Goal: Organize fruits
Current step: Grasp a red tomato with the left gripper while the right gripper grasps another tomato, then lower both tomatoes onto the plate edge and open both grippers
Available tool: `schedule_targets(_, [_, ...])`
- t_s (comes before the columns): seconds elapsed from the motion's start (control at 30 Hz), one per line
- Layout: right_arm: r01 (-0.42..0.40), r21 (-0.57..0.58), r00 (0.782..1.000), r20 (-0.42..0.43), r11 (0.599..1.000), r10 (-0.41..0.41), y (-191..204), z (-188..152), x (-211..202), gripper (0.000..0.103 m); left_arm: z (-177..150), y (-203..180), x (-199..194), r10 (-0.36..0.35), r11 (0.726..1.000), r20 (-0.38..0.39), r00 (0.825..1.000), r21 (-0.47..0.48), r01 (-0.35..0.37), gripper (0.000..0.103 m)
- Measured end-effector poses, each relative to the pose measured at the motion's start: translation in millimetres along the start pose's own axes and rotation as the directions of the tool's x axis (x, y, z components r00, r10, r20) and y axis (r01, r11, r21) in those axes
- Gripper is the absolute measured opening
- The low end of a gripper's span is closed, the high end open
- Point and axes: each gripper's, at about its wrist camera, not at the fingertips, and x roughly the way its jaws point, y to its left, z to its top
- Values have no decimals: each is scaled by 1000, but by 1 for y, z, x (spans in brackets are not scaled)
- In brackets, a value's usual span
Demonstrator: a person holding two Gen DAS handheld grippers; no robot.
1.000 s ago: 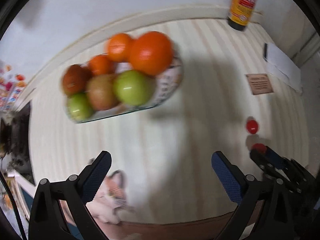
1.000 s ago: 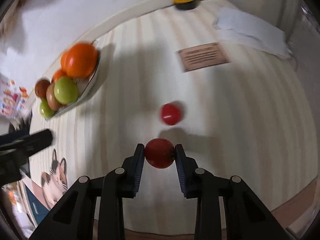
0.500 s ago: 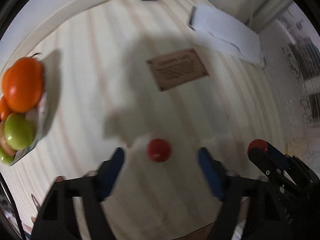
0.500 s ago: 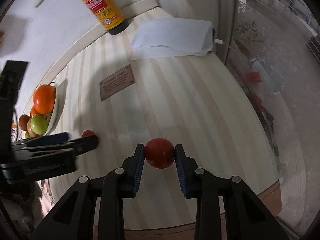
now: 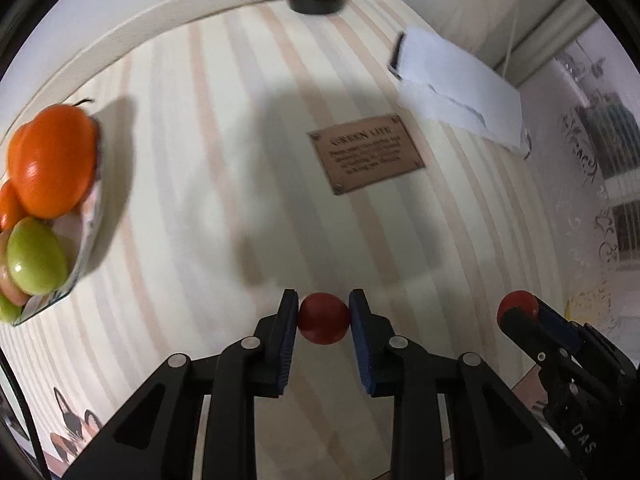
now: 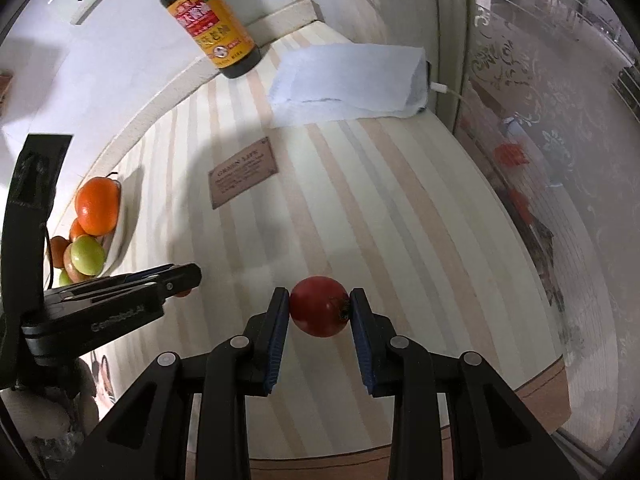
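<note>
My left gripper [image 5: 323, 299] points down at the striped table; its jaws are closing, and both blue pads press on a small red fruit [image 5: 323, 322]. The right gripper [image 6: 320, 295] is shut on a second red fruit [image 6: 319, 312] just above the table. In the left wrist view it shows at the right [image 5: 530, 318] with its fruit [image 5: 516, 302]. The left gripper [image 6: 182, 278] reaches in from the left of the right wrist view. At the far left a shallow bowl [image 5: 90, 232] holds oranges [image 5: 52, 160] and green fruit [image 5: 36, 256].
A dark sauce bottle [image 6: 208, 20] stands at the back against the wall. A brown card [image 5: 366, 158] and a white tissue [image 5: 456, 88] over a phone lie behind the grippers. A window is right of the table, whose front edge [image 6: 540, 384] is close.
My left gripper swung right from the bowl, came down over the loose red fruit and shut on it. The right gripper carried its fruit to the right and has since kept still.
</note>
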Motion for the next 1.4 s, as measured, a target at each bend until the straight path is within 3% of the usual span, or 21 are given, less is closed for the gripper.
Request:
schedule_targets(0.13, [-55,-28,998,4,998,55,20,4,-2,33,-1,27,-26,-26,997,30,999,-65,28,23])
schedule_targets(0.3, [-197,-70,980,-22,978,196,67,15,14,33,1,68,-64,-31,990,71,997,-136,41,23])
schedule_targets(0.4, [-316,-48,948,-51,948,313,99,23,32,33,16,100,-85,-27,987,73,997,-154,38,24])
schedule_targets(0.53, [-457,-6,887,-86,890,454,143,33,63,33,42,137,-91,-7,988,29,1000,-156,12,24])
schedule_targets(0.67, [-520,29,847,-115,854,519,175,37,90,33,54,160,-84,-1,986,-30,1000,-168,-4,24])
schedule_targets(0.73, [-531,32,839,-123,847,530,184,39,98,33,59,161,-76,-4,987,-60,998,-162,-6,24])
schedule_targets(1.1, [-497,-115,865,-148,860,480,223,35,118,35,58,173,-57,54,987,-135,989,-146,-74,24])
schedule_targets(1.17, [-490,-136,869,-146,861,472,226,36,117,45,59,174,-56,81,983,-137,987,-154,-102,29])
schedule_targets(1.23, [-471,-135,879,-153,872,452,227,38,113,78,60,173,-56,88,982,-128,988,-158,-108,34])
schedule_targets(1.33, [-477,-129,877,-134,870,461,221,40,101,83,58,172,-66,108,979,-85,991,-162,-120,42])
schedule_targets(1.4, [-457,-131,888,-130,880,442,216,42,93,84,56,174,-75,114,976,-56,992,-182,-122,62])
